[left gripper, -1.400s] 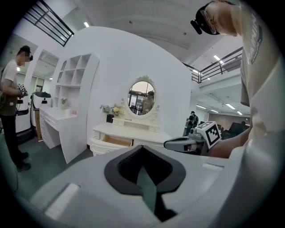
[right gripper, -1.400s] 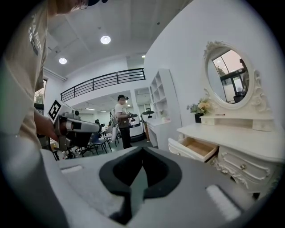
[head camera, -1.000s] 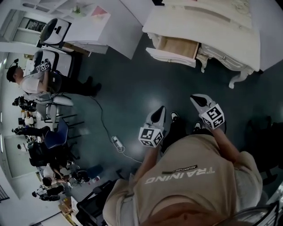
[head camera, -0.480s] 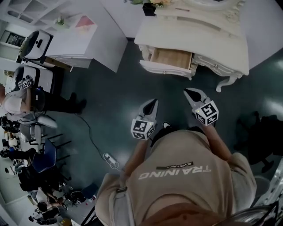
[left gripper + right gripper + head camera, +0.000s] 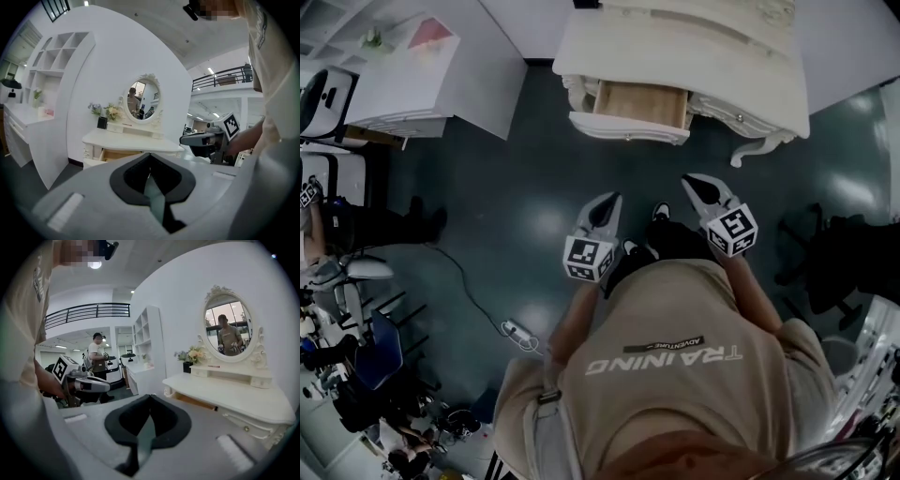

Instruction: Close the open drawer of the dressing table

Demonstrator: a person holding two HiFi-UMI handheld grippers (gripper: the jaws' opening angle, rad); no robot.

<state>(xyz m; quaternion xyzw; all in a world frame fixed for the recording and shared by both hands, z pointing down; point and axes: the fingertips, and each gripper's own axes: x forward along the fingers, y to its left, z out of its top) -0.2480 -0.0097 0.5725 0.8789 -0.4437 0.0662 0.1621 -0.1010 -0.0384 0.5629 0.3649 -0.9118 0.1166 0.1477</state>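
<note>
Head view: a white dressing table (image 5: 712, 56) stands against the wall ahead of you. Its drawer (image 5: 639, 101), toward the picture's left, is pulled out. It shows a pale wooden inside that looks empty, though the picture is too dim and small to be sure. Your left gripper (image 5: 613, 200) and right gripper (image 5: 691, 182) are held side by side over the dark floor (image 5: 516, 187). Both point toward the table, well apart from the drawer front, and touch nothing.

Left gripper view: the two fingers meet at their tips, with nothing between them. Beyond them the open drawer sits under the tabletop, below an oval mirror (image 5: 143, 101) and a small bunch of flowers (image 5: 111, 111).

Right gripper view: these fingers also meet tip to tip and hold nothing. The drawer juts out beneath the tabletop's near edge.
</note>
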